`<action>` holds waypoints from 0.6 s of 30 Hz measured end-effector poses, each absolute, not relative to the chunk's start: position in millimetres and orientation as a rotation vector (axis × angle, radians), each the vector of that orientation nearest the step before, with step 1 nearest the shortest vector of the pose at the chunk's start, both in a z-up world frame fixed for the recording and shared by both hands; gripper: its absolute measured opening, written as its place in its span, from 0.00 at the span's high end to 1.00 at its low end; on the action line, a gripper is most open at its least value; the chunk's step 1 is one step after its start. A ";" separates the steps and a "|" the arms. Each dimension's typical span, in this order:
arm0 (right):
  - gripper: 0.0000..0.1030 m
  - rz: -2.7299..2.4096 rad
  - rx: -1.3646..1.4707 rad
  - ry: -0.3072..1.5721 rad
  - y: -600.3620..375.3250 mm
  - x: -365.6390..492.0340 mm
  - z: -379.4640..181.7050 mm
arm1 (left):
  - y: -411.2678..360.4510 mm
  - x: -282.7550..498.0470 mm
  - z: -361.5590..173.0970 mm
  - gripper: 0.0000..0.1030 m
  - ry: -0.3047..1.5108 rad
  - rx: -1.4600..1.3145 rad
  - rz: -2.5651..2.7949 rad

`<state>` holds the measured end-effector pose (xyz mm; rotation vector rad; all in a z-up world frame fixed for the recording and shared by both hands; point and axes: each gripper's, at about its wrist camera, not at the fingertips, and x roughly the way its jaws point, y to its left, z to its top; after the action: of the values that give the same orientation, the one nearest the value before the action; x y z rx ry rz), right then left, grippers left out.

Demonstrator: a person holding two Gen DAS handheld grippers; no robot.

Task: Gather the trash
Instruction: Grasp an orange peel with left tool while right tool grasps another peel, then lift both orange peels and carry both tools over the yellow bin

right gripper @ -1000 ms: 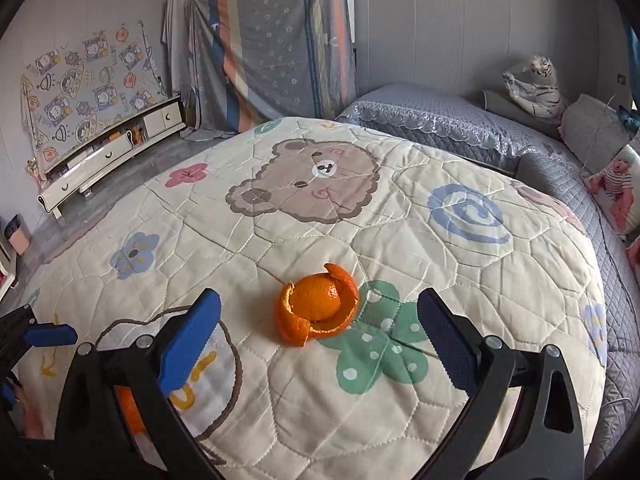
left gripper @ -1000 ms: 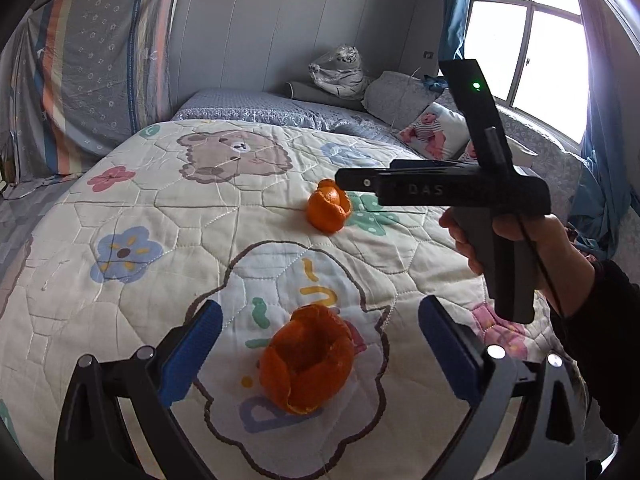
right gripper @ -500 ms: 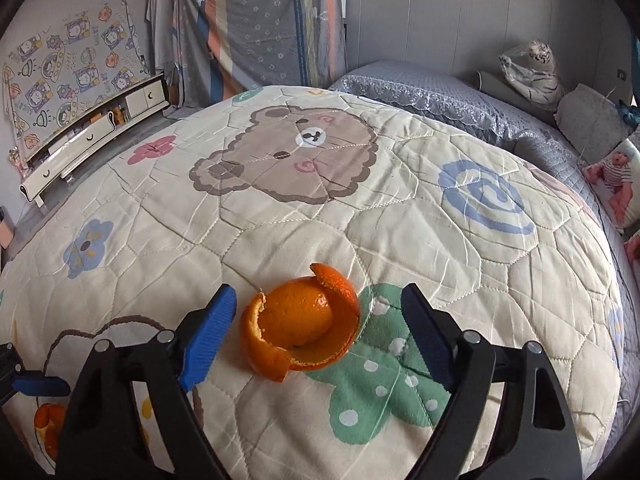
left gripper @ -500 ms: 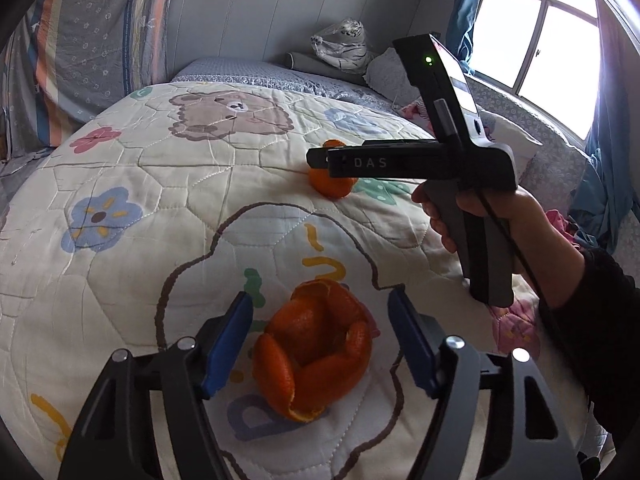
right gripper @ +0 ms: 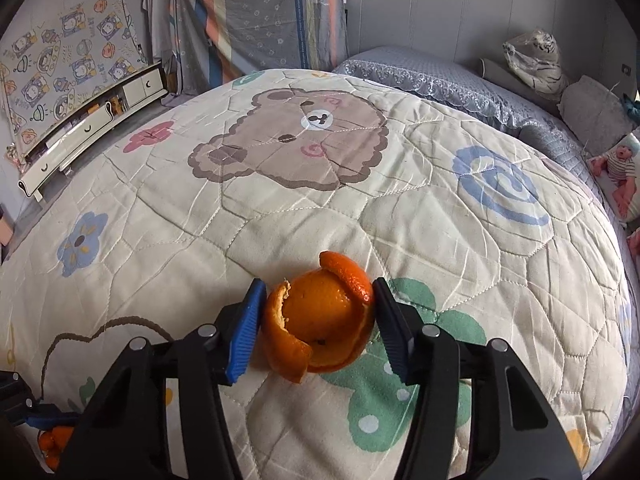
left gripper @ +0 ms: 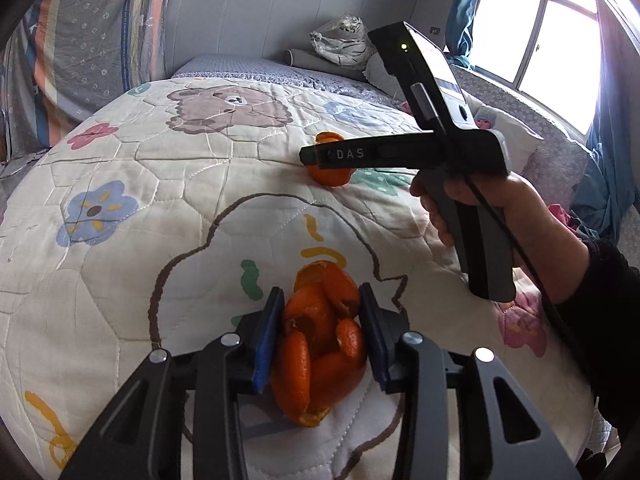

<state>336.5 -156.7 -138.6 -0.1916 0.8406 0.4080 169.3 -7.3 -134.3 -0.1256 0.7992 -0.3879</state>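
I had both grippers down on the cartoon-print quilt (right gripper: pixel 280 208), each set around its own piece of trash. The left gripper (left gripper: pixel 320 336) had its jaws drawn in close, and the crumpled mandarin peel (left gripper: pixel 320 344) sat squarely between the blue pads (left gripper: pixel 266 340), touching both of them and bulging forward past the tips and back toward the camera. I judged that grip as made, though the peel lay on the quilt with no lift begun. The right gripper (right gripper: pixel 316 328) was narrowed to about the width of the second peel (right gripper: pixel 320 320), a cupped shell with one flap curling up beyond the tips; its rind touched the right pad, and the left pad stood at or just off the torn edge, so I could not say for certain that it was clamped. In the left wrist view that same peel showed only as an orange edge behind the right gripper's body. I reckoned both peels to be very light, soft and springy, apt to fold or tear instead of resisting, so I wanted the pads across the thick middle of each shell, not on a loose flap, and only a gentle squeeze. The quilt was soft too and would give under any downward press.
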 end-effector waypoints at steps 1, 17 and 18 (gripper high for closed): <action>0.52 0.408 -0.184 0.846 -157.8 336.9 -138.5 | -6.7 169.7 -134.0 0.66 0.795 -0.130 -0.388; 0.55 0.405 -0.074 0.738 -193.3 305.5 -72.5 | 2.4 140.6 -65.7 0.67 0.589 -0.135 -0.328; 0.55 0.406 -0.070 0.728 -196.7 300.1 -66.7 | 0.2 138.9 -59.0 0.67 0.571 -0.127 -0.322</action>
<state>300.1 -196.7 -66.7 -0.0698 0.7276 0.4063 138.9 0.2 -59.0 -0.1266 0.5711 -0.3220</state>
